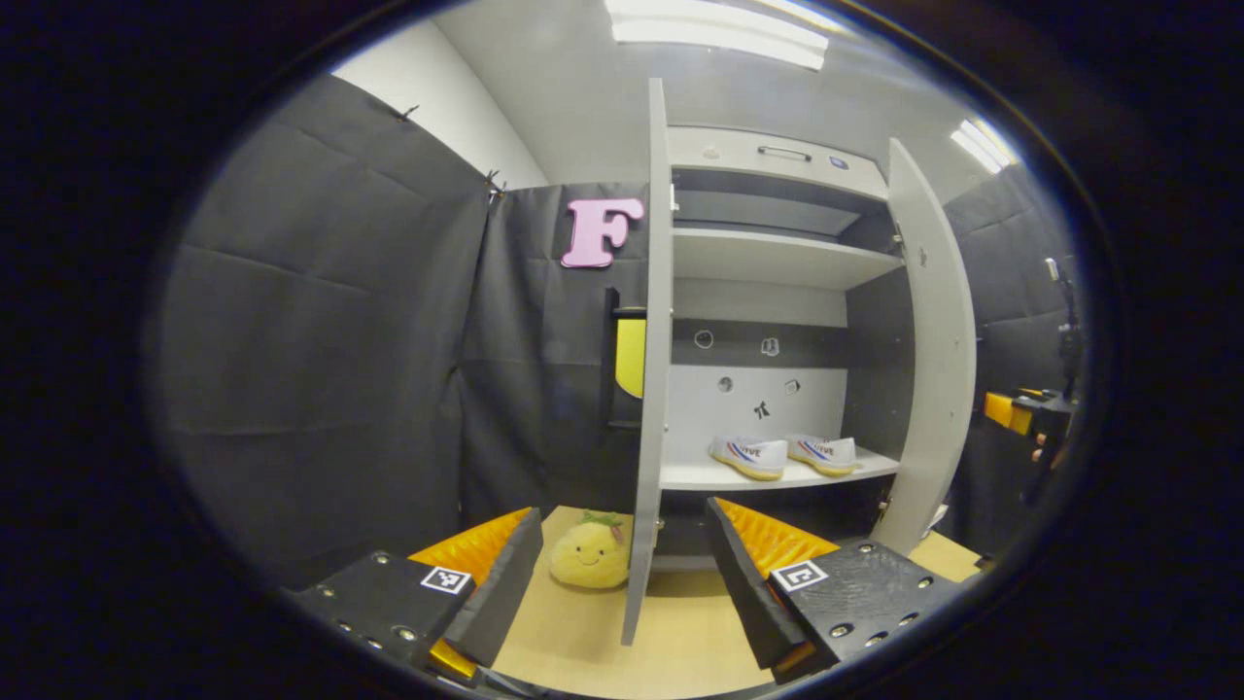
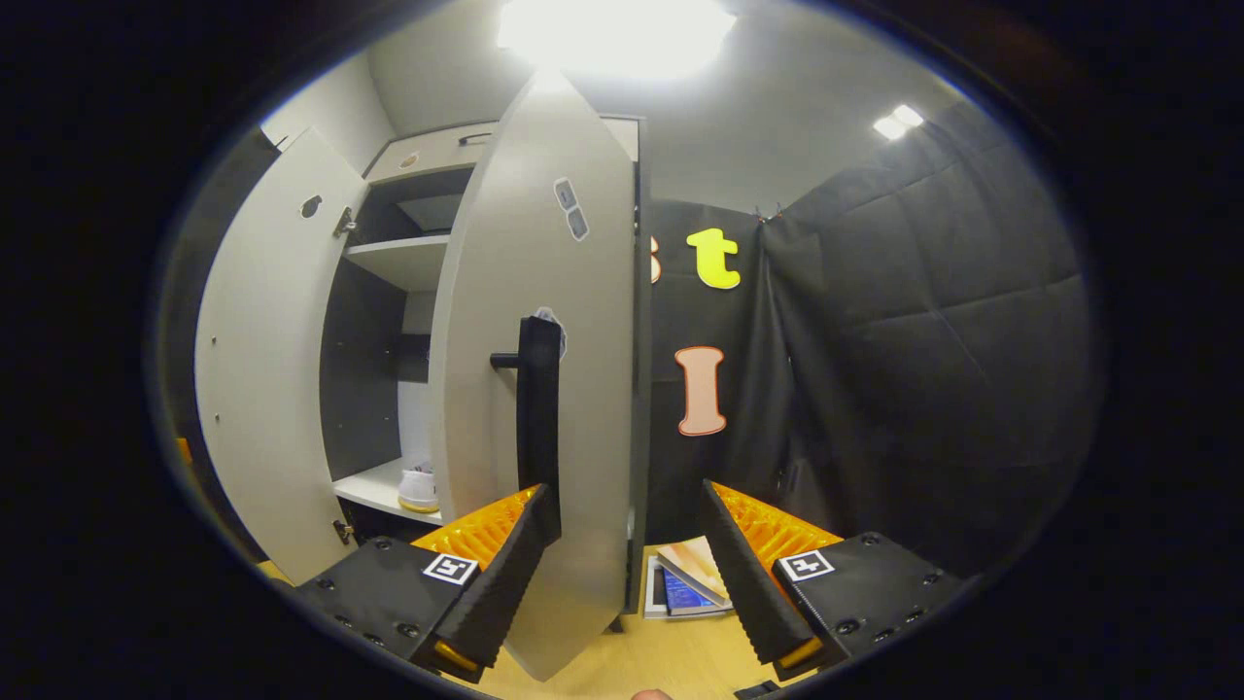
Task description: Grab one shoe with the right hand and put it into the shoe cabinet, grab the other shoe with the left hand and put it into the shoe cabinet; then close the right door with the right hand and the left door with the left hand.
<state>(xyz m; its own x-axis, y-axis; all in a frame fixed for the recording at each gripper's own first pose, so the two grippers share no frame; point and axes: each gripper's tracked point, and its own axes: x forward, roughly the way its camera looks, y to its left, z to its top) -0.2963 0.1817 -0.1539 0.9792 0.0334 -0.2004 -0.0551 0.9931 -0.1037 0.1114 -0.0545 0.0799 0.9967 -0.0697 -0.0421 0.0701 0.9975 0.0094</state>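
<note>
Both shoes sit on the cabinet's lower shelf; both doors stand ajar.

From the left: a plush yellow toy (image 1: pixel 590 554) on the wooden floor, the left door (image 1: pixel 653 369) edge-on between the left gripper's (image 1: pixel 622 544) wide-spread ribbed fingers, then two white shoes (image 1: pixel 748 455) (image 1: pixel 824 453) side by side. The right gripper (image 2: pixel 627 530), fingers wide apart, faces the smooth right door (image 2: pixel 530 321), its bar handle (image 2: pixel 537 399) just above one fingertip.

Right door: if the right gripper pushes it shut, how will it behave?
Right door looks like a rigid flat panel, so it likely swings without flexing. Its face seems smooth; fingers may slide, so the handle is safer.
</note>
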